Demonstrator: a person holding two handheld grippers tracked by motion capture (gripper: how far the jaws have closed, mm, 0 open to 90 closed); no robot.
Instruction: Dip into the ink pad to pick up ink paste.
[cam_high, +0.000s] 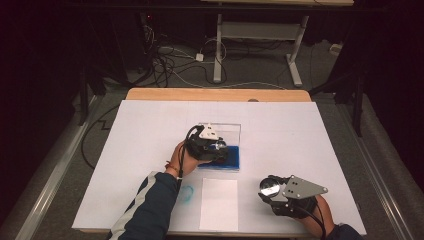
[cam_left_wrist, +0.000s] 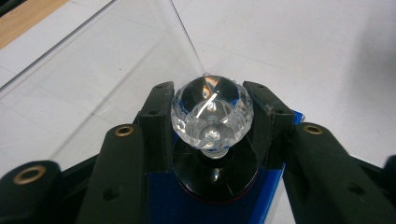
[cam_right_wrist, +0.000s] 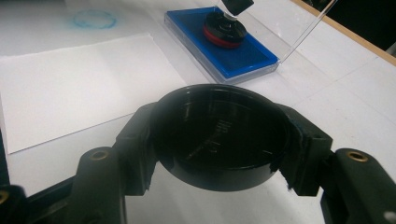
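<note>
One stamp (cam_left_wrist: 212, 114) on the blue pad in the clear case (cam_high: 231, 131), left fingers (cam_left_wrist: 159, 116) clamped on its knob, right fingers (cam_right_wrist: 135, 140) clamped on a black cap (cam_right_wrist: 219, 135)

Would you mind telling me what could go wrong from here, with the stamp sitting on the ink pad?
1. The left gripper holds the stamp only by its faceted clear knob; that slick, rounded surface might slip or twist when lifted.
2. The blue ink pad sits in a light case with an upright clear lid; the gripper may knock the lid or drag the case.
3. A blue ring already marks the table beside the white paper, so the next print might miss too.
</note>
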